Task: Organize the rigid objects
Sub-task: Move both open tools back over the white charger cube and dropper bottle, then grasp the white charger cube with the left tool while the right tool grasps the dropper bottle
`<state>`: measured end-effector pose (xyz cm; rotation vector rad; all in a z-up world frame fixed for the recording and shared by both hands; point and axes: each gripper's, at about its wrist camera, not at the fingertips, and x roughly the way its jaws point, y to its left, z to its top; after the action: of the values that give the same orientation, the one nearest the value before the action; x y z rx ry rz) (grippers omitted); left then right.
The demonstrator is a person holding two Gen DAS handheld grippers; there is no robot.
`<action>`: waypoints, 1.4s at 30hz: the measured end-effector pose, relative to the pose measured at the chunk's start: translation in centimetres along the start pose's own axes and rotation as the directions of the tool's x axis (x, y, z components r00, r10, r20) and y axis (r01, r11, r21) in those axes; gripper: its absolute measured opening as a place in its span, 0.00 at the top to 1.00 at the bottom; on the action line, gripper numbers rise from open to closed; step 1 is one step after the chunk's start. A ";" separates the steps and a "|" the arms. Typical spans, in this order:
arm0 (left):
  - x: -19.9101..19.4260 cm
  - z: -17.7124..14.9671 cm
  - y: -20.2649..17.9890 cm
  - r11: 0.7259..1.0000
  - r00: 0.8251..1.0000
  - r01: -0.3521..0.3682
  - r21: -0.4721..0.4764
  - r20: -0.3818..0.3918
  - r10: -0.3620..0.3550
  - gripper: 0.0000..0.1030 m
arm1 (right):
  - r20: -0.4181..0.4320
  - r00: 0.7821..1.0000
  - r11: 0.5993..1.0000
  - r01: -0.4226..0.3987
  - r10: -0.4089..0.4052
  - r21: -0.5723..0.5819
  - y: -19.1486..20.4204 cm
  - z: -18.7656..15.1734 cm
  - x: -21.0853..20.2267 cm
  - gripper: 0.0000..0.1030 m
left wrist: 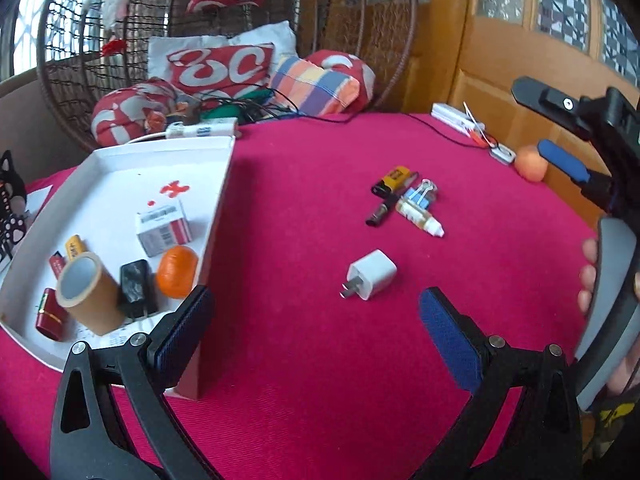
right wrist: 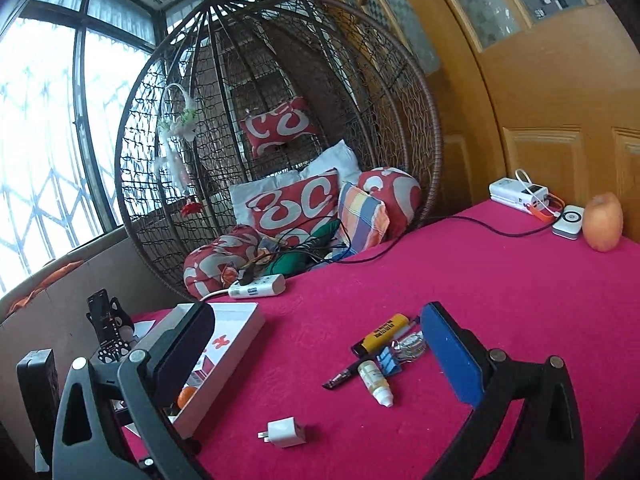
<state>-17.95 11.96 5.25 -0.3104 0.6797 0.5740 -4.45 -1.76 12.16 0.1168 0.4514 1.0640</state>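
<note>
Left wrist view: your left gripper (left wrist: pixel 316 320) has its fingers spread wide above the white charger (left wrist: pixel 370 274); your right gripper (right wrist: pixel 316 344) gapes wide too, holding nothing.

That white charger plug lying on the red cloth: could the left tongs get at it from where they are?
Probably yes. The white charger plug lies alone on the red cloth, ahead of the open left tongs, with nothing lying between; the white tray stands off to the side.

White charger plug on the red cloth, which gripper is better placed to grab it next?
Left, probably. The left gripper is open with the white charger plug just ahead between its fingers; the right gripper sits higher, facing the clutter beyond.
</note>
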 end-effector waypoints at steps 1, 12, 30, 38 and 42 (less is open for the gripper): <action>0.8 0.0 -0.5 1.000 1.000 0.007 0.019 -0.017 -0.007 0.00 | -0.005 1.000 1.000 0.029 -0.029 0.002 -0.7 -0.1 0.0 0.00; 8.8 1.2 -4.8 0.964 0.989 0.000 0.266 -0.141 0.039 0.05 | -0.392 0.912 0.991 0.085 -0.120 -0.105 -4.5 -4.1 6.6 0.13; 7.0 0.2 -3.9 0.969 0.977 0.160 0.186 -0.169 -0.128 0.65 | -0.520 0.845 0.961 -0.025 -0.126 -0.275 -1.9 -5.8 10.7 0.82; 2.9 0.7 -3.7 0.977 0.984 0.171 0.129 -0.077 -0.162 0.65 | -0.403 0.915 0.990 -0.058 0.001 -0.128 -2.4 -4.0 6.0 0.82; 1.0 1.2 -3.7 0.980 0.987 0.159 0.121 -0.032 -0.156 0.65 | -0.342 0.938 0.988 -0.101 0.054 -0.121 -1.1 -2.4 3.9 0.82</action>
<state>-14.52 9.94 5.74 -0.2527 0.7021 0.3763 -2.94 0.78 8.49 -0.1755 0.6865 1.1946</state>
